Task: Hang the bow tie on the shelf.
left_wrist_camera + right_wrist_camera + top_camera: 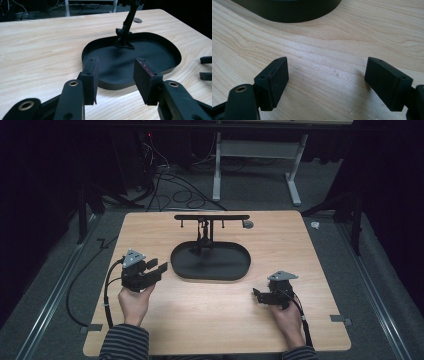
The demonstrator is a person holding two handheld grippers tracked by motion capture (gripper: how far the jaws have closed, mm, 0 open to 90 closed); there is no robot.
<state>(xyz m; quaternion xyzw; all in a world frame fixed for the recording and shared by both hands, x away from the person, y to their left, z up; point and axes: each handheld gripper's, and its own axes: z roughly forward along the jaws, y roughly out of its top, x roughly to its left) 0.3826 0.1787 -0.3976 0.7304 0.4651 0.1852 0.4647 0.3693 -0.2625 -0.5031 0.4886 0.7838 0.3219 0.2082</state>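
A black oval tray [182, 270] lies in the middle of the wooden table, and from its far part rises a black stand [210, 218] with a horizontal bar on top. My left gripper [157, 266] hovers just left of the tray, open, with nothing between its jaws. The left gripper view shows its own jaws spread [117, 75] in front of the tray's near rim [112, 86] and the stand's post [128, 23]. My right gripper [257, 296] is held low, to the right of the tray and nearer me, open and empty. In the right gripper view [329, 80] bare wood lies between its pads and the tray wall [287, 13] is at the top.
A small grey disc [247, 224] lies on the table by the right end of the stand's bar. The right gripper's jaw tips [205, 67] show at the right edge of the left gripper view. Cables and a white-legged desk [216, 175] stand on the floor beyond the table.
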